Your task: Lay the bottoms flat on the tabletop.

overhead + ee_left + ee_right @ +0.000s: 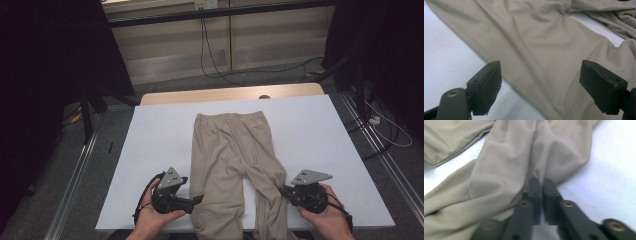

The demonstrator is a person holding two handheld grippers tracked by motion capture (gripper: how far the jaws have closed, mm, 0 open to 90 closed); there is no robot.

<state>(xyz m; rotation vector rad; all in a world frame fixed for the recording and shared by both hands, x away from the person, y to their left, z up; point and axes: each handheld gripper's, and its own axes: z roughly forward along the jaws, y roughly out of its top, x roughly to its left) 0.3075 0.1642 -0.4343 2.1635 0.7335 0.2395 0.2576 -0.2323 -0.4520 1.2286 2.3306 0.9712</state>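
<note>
- Here, a pair of beige trousers [231, 165] lies flat along the middle of the white desk [320, 135], waistband toward the far edge and both legs running to the near edge, where the cuffs hang over.
- The right gripper [281, 190] sits near the near right corner, at the outer edge of the right trouser leg; in the right gripper view its jaws are clenched together with a pinch of fabric [537, 173] puckered between the tips, so it is grasping the trousers.
- The left gripper [199, 199] sits near the near left corner, at the outer edge of the left trouser leg. In the left gripper view its jaws stand wide apart, released, with the cloth [541, 57] lying between and beyond them; the left pad [489, 87] is over bare desk, the right pad [602, 86] over fabric.
- The step in hand looks like taking hold of both legs low down, probably to fold or lift the garment: one side is gripped, the other not yet.
- The next move calls for the left gripper to ease forward and down until the leg's edge is between the pads, then close.
</note>
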